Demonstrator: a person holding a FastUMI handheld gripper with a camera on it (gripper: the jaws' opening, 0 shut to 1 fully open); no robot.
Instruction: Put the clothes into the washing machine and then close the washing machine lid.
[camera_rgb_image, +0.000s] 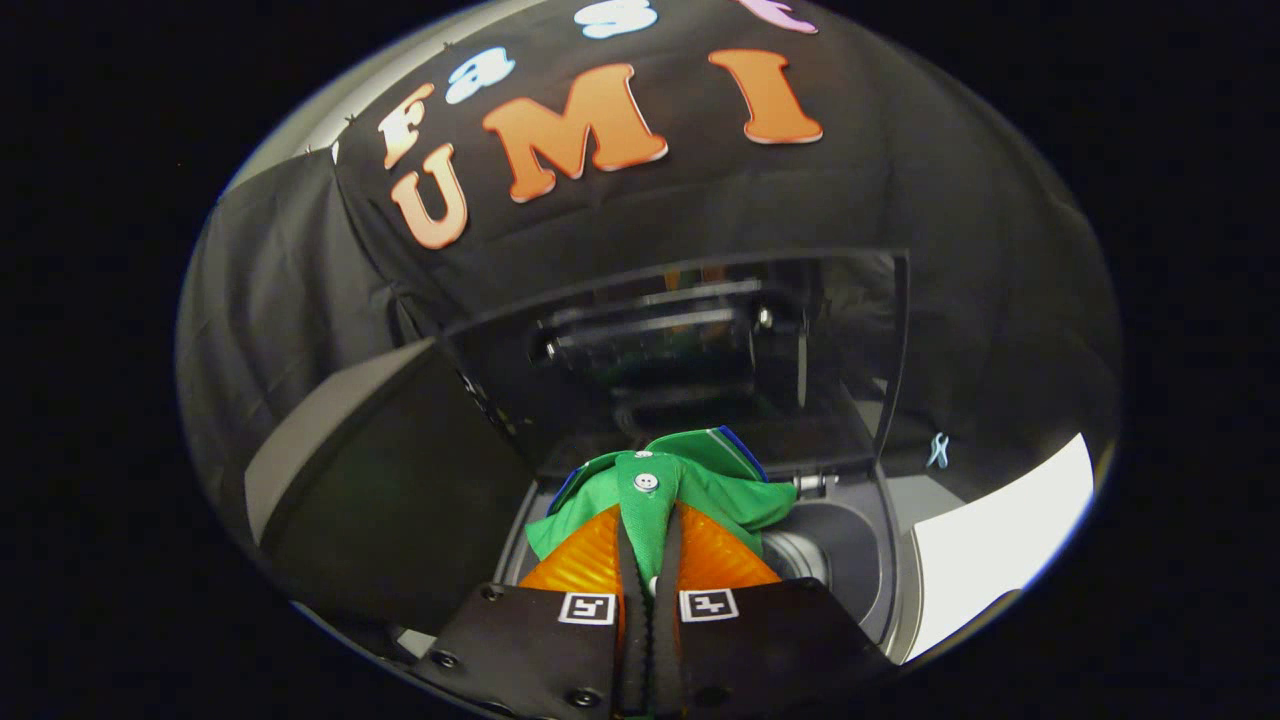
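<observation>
In the gripper view, a green garment (655, 495) with a white button and a blue-edged collar is seen clamped between the two orange fingers (585, 560) of the gripper (650, 545), which are drawn together on a fold of the cloth. The garment is held just above the washing machine (880, 560), over the near side of its top opening, and the rest of the cloth is spread out ahead of the fingertips. Beyond and to the right of the garment, part of the machine's drum (800, 555) is exposed; whether anything lies inside it cannot be told, since most of the opening is hidden by the cloth and the fingers. The washing machine lid (700, 350), a dark glossy panel, is raised upright at the far side of the opening, behind the garment, and reflections are carried on its surface. A hinge (815, 483) is visible at the foot of the lid, just right of the garment.
</observation>
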